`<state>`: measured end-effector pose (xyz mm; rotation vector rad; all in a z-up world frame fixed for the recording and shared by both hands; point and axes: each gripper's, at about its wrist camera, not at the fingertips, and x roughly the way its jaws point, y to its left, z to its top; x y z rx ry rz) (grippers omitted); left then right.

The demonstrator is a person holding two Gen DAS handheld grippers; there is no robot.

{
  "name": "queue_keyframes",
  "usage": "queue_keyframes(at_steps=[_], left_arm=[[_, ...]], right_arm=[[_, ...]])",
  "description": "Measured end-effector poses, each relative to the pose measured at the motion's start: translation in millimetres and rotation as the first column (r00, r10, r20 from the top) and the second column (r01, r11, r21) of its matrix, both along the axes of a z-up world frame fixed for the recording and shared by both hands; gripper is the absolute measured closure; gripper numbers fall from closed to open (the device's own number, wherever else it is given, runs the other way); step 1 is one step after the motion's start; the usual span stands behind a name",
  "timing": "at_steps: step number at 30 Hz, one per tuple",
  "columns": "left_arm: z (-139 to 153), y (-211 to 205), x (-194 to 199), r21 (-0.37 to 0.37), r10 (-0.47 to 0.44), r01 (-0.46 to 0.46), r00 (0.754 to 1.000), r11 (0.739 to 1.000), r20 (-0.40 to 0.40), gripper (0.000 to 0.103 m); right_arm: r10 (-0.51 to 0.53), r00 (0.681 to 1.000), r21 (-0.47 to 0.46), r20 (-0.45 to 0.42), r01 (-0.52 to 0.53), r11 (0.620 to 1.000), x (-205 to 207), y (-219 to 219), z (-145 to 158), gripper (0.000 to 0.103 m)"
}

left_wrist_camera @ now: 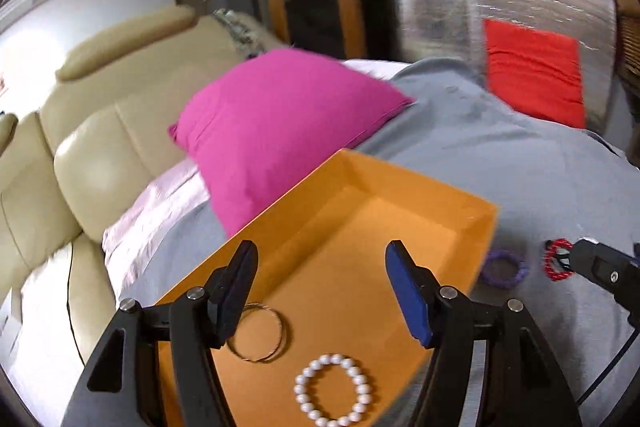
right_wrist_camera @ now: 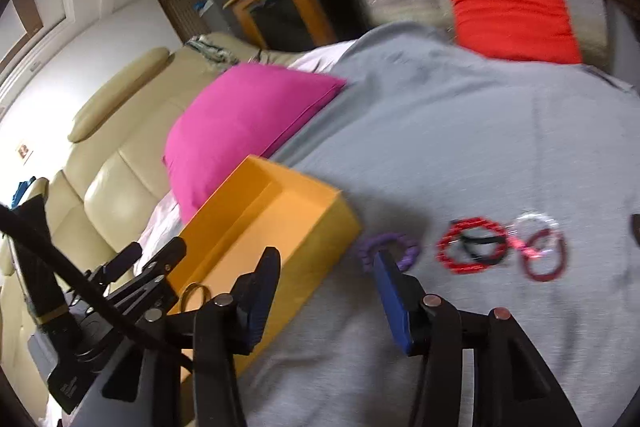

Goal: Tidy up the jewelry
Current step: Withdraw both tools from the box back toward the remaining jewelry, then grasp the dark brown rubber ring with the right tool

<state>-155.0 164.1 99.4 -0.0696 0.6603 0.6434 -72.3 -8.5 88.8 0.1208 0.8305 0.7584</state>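
With both claws, left (left_wrist_camera: 320, 287) and right (right_wrist_camera: 326, 287), wide and empty, the purple bracelet (right_wrist_camera: 408, 247) at the box's (right_wrist_camera: 320, 227) three o'clock looks light and soft, best pinched across one side of its ring.

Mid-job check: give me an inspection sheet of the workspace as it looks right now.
Surface: grey cloth.
Job's things: orange box holds white bead bracelet and metal bangles; purple bracelet, red bracelet and more bracelets lie on the cloth, outside.
Clutter: pink cushion, red cushion.
Grippers: left gripper open, empty; right gripper open, empty.
Cables: black cable.
Surroundings: cream sofa, wooden cabinet.
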Motion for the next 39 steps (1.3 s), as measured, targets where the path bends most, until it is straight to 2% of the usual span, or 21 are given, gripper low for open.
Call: queue_keyframes(at_steps=[7, 23, 27, 32, 35, 37, 39], left_arm=[[4.5, -29.8, 7.8, 0.016, -0.069, 0.069, 0.998, 0.998, 0.014, 0.036], [0.3, -86.4, 23.2, 0.031, -0.171, 0.171, 0.985, 0.985, -0.001, 0.036], [-10.4, -89.4, 30.8, -0.033, -0.208, 0.207, 0.978, 0.978, -0.025, 0.035], [-31.6, -94.6, 44.2, -0.139, -0.28, 0.27, 0.958, 0.953, -0.054, 0.036], [-40.8, -99.5, 50.8, -0.154, -0.311, 0.298, 0.948, 0.942, -0.063, 0.036], [-46.1, -102.9, 56.5, -0.197, -0.346, 0.328, 0.936, 0.924, -0.065, 0.036], [-49.2, -106.6, 58.8, -0.194, -0.362, 0.346, 0.93, 0.918, -0.056, 0.036]], right_arm=[[-0.058, 0.998, -0.019, 0.023, 0.059, 0.998, 5.3, -43.2, 7.3, 0.05], [-0.132, 0.991, -0.047, 0.028, 0.133, 0.99, 9.3, -110.2, 6.0, 0.05], [-0.164, 0.986, -0.058, 0.01, 0.164, 0.985, 15.8, -130.1, -0.1, 0.05], [-0.244, 0.969, -0.05, -0.038, 0.242, 0.969, 32.3, -162.9, -11.3, 0.05], [-0.304, 0.949, -0.037, -0.083, 0.302, 0.953, 45.1, -183.9, -21.1, 0.05], [-0.334, 0.935, -0.028, -0.115, 0.333, 0.942, 52.7, -196.4, -28.5, 0.05], [-0.352, 0.925, -0.017, -0.145, 0.353, 0.936, 59.5, -204.8, -34.8, 0.05]])
